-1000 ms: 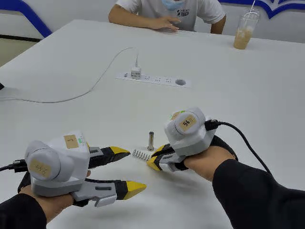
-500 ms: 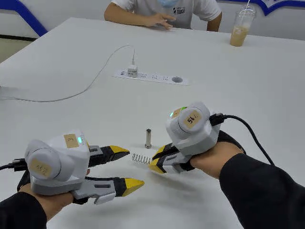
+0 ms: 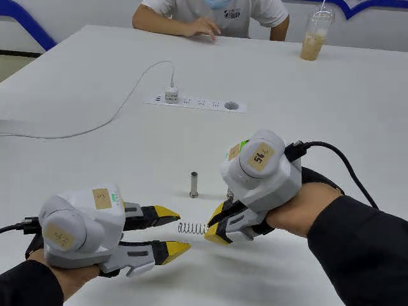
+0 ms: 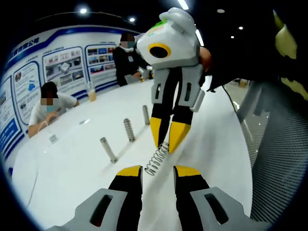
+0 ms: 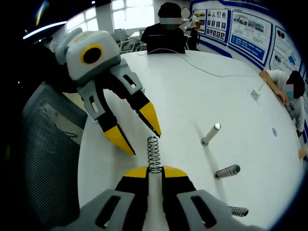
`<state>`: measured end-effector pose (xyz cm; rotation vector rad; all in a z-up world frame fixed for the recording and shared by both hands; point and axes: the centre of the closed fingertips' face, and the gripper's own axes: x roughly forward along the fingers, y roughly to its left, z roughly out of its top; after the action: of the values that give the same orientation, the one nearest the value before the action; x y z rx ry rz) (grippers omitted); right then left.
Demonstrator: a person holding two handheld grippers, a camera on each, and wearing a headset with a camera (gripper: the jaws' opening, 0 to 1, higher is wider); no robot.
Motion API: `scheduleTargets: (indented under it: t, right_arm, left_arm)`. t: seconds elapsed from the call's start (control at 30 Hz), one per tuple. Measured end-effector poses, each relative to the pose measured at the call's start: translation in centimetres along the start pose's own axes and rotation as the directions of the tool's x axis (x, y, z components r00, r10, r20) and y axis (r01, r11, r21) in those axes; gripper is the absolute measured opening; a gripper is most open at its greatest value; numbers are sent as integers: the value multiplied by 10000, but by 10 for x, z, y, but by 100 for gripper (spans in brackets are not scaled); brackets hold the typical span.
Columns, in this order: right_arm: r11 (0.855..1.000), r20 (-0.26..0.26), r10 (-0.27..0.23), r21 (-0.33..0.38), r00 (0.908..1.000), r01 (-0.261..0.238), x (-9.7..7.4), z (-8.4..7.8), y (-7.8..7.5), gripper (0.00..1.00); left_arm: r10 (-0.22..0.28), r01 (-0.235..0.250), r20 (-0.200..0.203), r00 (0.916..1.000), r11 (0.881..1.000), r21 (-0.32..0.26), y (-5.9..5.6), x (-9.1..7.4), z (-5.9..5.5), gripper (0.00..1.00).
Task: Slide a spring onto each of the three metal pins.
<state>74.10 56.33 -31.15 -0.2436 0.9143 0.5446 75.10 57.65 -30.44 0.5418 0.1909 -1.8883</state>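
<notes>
A bare metal pin [image 3: 194,184] stands upright on the white table [image 3: 95,153]. My right gripper [image 3: 217,231] is shut on one end of a small coil spring [image 3: 192,227], held level just nearer than the pin. My left gripper [image 3: 171,232] stands open, its yellow tips flanking the spring's free end without touching it. In the left gripper view the spring [image 4: 156,158] runs from the right gripper [image 4: 167,139] toward my left gripper [image 4: 158,171]; beyond stand the bare pin [image 4: 108,149] and two pins wearing springs [image 4: 128,130] [image 4: 146,114]. The right gripper view shows the spring [image 5: 153,153] in the right gripper [image 5: 155,171].
A white power strip [image 3: 194,102] with a plugged charger and a long cable [image 3: 121,115] lies mid-table. At the far edge a person [image 3: 204,16] sits, with an iced drink cup [image 3: 311,39] beside them. A black cable [image 3: 344,166] trails from the right gripper.
The right gripper has carried the spring away from the bare pin, nearer to me and toward the left gripper's tips. The left gripper has stayed open and nearly still.
</notes>
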Motion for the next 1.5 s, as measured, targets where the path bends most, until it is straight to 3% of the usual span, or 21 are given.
scheduleTargets:
  t: [0.27,0.43,1.0,1.5]
  right_arm:
    - [9991,-444,246,-331,9987,-261,-6,2,9,11]
    - [9988,-365,217,-427,9991,-233,-12,8,11,11]
    - [9985,777,27,-546,9970,15,-24,36,12,11]
    - [9990,1928,-86,-413,9812,169,-26,58,12,11]
  left_arm:
    - [-89,91,-53,9999,9990,438,-2,1,1,15]
    - [-99,102,-70,9999,9985,530,-2,1,1,13]
    - [-78,77,41,10000,9994,330,-2,1,3,11]
    - [-140,138,326,9994,9999,73,-4,2,9,11]
